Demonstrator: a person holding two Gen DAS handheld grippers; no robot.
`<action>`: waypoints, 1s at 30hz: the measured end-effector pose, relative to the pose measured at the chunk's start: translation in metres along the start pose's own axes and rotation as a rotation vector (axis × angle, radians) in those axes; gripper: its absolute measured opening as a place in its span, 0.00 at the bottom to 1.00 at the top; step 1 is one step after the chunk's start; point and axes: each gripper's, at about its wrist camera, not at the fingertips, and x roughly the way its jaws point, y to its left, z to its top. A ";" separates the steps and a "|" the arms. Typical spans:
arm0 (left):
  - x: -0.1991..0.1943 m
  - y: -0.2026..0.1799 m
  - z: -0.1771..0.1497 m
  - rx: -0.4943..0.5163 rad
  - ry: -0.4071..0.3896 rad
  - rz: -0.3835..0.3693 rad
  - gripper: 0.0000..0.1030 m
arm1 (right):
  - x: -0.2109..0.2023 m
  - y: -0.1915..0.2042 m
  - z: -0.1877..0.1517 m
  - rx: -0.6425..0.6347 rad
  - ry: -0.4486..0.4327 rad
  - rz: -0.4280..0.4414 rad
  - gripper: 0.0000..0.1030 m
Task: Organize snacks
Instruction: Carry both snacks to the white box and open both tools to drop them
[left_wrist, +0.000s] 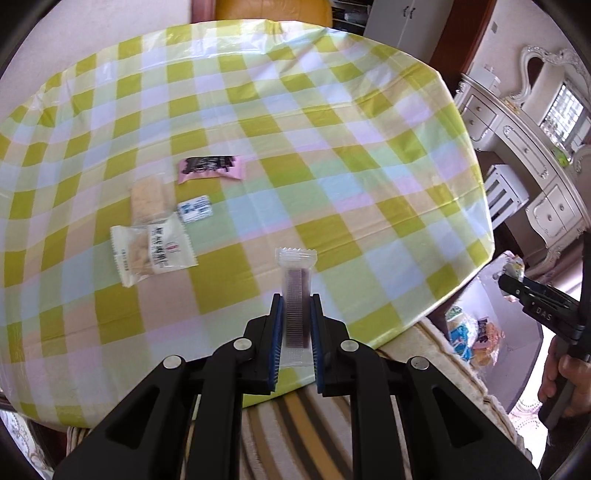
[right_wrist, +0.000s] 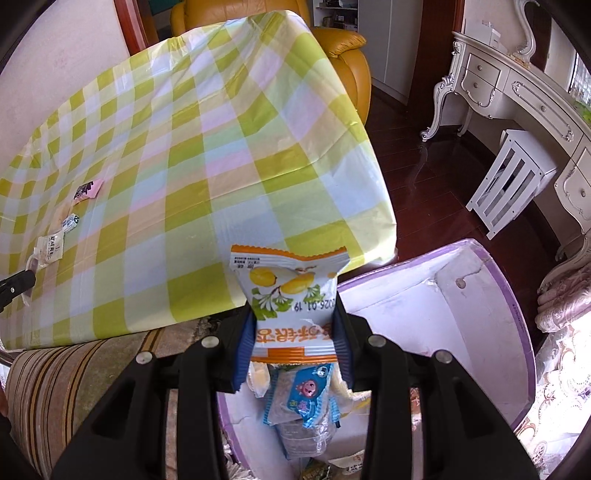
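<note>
My left gripper (left_wrist: 296, 301) is shut on a clear-wrapped dark snack bar (left_wrist: 295, 291), held upright above the near edge of the checkered table (left_wrist: 332, 129). On the cloth lie a white cracker packet (left_wrist: 151, 253), a clear biscuit packet (left_wrist: 147, 199), a small blue-white packet (left_wrist: 195, 208) and a pink packet (left_wrist: 210, 168). My right gripper (right_wrist: 293, 317) is shut on an orange-and-white snack bag (right_wrist: 291, 299) with yellow fruit printed on it, held over a white box with a purple rim (right_wrist: 509, 295). The box holds several snack packets (right_wrist: 306, 402). The right gripper also shows at the right of the left wrist view (left_wrist: 511, 275).
A striped cushion (right_wrist: 74, 376) lies under the table's near edge. An orange leather armchair (right_wrist: 347, 48) stands behind the table. A white dresser (right_wrist: 517, 85) and a small white stool (right_wrist: 513, 181) stand on the dark wood floor to the right. A hand (left_wrist: 561, 376) holds the right gripper's handle.
</note>
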 end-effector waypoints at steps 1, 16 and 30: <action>0.004 -0.013 0.002 0.021 0.006 -0.030 0.13 | 0.001 -0.006 0.000 0.009 0.000 -0.006 0.37; 0.083 -0.200 0.009 0.340 0.165 -0.291 0.13 | 0.021 -0.085 -0.014 0.149 0.024 -0.083 0.37; 0.152 -0.289 0.011 0.424 0.262 -0.374 0.14 | 0.023 -0.125 -0.012 0.234 0.003 -0.116 0.44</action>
